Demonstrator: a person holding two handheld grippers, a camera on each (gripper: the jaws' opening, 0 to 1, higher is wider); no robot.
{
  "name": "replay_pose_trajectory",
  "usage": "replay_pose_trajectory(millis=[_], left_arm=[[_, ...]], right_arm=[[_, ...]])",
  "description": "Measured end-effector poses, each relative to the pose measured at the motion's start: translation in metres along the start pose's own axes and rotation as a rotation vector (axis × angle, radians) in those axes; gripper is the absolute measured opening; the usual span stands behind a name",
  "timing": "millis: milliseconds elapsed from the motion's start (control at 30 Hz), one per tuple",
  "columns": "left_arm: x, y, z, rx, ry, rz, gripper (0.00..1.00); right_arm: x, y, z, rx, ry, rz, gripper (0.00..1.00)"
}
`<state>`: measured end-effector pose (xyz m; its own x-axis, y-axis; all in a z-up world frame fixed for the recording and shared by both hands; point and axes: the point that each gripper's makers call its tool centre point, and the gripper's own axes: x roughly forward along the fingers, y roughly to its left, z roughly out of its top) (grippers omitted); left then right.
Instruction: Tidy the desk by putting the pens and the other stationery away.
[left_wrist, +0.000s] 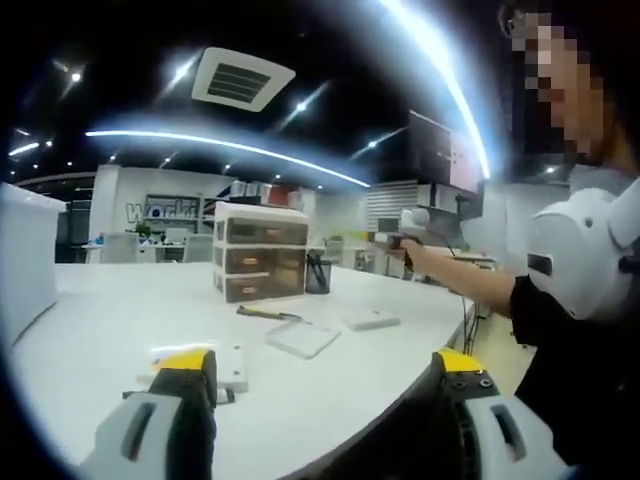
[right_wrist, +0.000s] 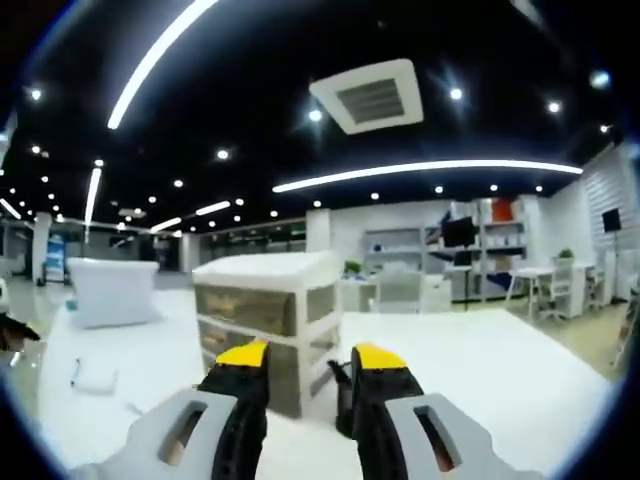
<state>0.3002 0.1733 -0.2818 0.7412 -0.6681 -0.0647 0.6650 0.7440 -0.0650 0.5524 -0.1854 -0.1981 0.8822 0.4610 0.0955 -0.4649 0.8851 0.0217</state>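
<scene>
Left gripper view faces drawer unit (left_wrist: 261, 251) from afar; right gripper view (right_wrist: 262, 320) close.

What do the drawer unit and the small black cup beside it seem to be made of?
The drawer unit looks like plastic: a white frame with see-through brownish drawer fronts that show dim contents. The cup looks like dark mesh or tinted plastic, since light seems to pass through it; it is too small to tell which.

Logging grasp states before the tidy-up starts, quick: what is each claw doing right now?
Left claw: open, jaws wide apart, holding nothing, above the white desk.
Right claw: open, a narrow gap between the jaws, nothing in it, facing the drawer unit.
</scene>
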Motion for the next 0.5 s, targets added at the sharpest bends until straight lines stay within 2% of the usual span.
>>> replay_pose_trajectory(millis=[233, 500], left_arm=[[0.003, 0.002, -0.003, 0.017, 0.014, 0.010, 0.87], [0.005, 0.003, -0.004, 0.019, 0.017, 0.008, 0.87]], right_arm=[[-0.047, 0.019, -0.009, 0.005, -0.002, 0.040, 0.38], [-0.099, 0.066, -0.015, -0.023, -0.002, 0.103, 0.47]])
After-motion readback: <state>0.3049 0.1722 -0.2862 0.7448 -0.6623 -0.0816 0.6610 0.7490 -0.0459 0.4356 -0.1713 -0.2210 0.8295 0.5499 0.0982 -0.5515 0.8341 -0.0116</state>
